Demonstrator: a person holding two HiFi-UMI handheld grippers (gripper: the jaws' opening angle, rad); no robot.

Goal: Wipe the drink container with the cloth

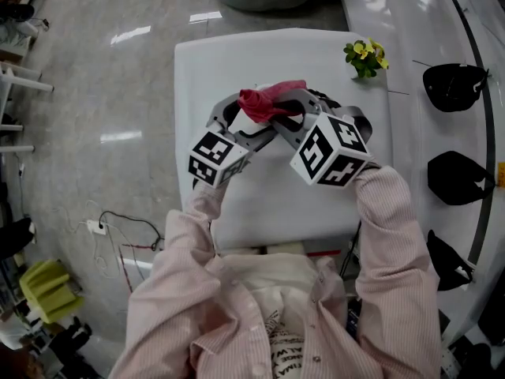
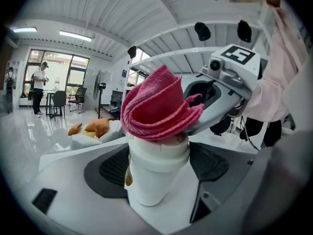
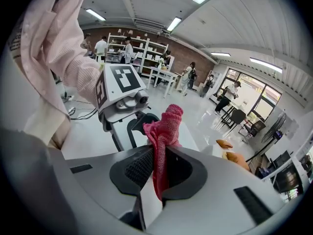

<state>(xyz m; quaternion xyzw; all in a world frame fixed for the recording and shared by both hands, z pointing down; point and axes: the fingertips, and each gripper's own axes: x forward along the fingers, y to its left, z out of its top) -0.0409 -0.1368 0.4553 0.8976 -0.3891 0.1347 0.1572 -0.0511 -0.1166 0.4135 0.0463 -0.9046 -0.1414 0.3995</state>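
Cup (image 2: 156, 175): white, clamped between the jaws of the left hand-held gripper (image 2: 159, 168), long axis square to the jaws, held over the table (image 1: 237, 61).
Cloth (image 3: 164, 131): red, pinched in the right hand-held gripper (image 3: 156, 168), draped directly on the cup's top end.

One cloth (image 1: 271, 101), one drink container (image 2: 156, 175), two grippers (image 1: 237, 118) (image 1: 304, 105), one table (image 1: 237, 61), one flower sprig (image 1: 364, 56)
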